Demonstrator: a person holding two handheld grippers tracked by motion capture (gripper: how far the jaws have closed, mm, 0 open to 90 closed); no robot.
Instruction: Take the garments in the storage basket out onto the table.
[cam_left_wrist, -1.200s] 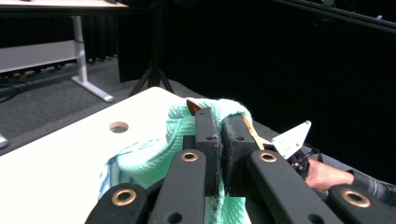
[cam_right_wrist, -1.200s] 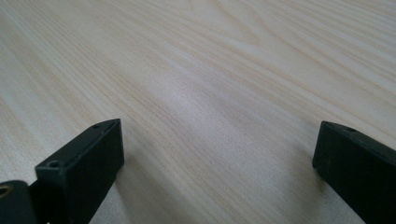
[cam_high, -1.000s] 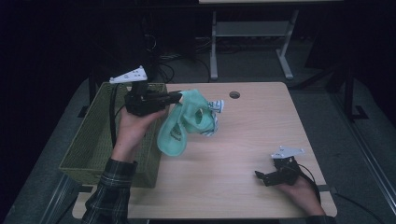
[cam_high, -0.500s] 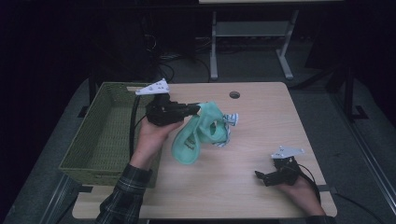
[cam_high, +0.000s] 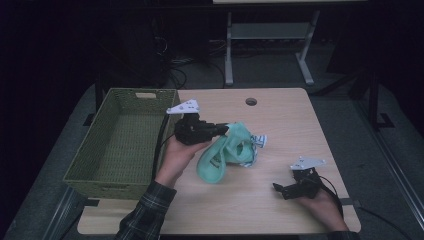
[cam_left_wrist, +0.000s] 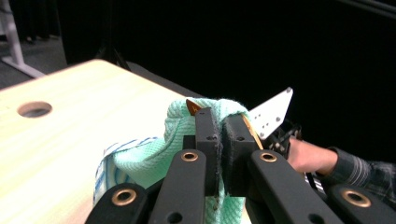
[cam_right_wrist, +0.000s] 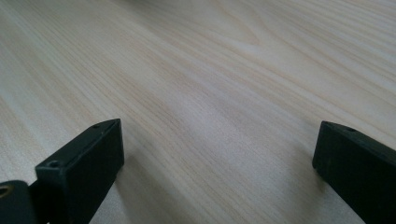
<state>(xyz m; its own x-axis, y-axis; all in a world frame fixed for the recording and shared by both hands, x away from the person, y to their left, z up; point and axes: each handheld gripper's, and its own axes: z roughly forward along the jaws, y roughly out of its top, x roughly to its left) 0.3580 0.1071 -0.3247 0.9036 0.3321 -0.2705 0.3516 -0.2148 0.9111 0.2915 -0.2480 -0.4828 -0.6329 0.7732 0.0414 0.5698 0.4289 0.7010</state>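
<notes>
My left gripper has its jaws pinched tight on a mint-green cloth, a fold of it squeezed between my pads. The gripper lies roughly level and points to the right across the table, with its grey plate on top. From the pinch the cloth hangs down and toward me, so its long axis slants from the far right, at my jaws, to the near left, where its rounded lower end touches the wood. A white piece with blue stripes shows at the cloth's right edge; in the left gripper view it sits at the lower left of the bundle. The cloth lies near the middle of the table, just right of the green woven basket, and left of my other hand.

My right gripper rests on the near right part of the table, well apart from the cloth, pointing left. Its jaws stand wide apart with bare wood between them.
</notes>
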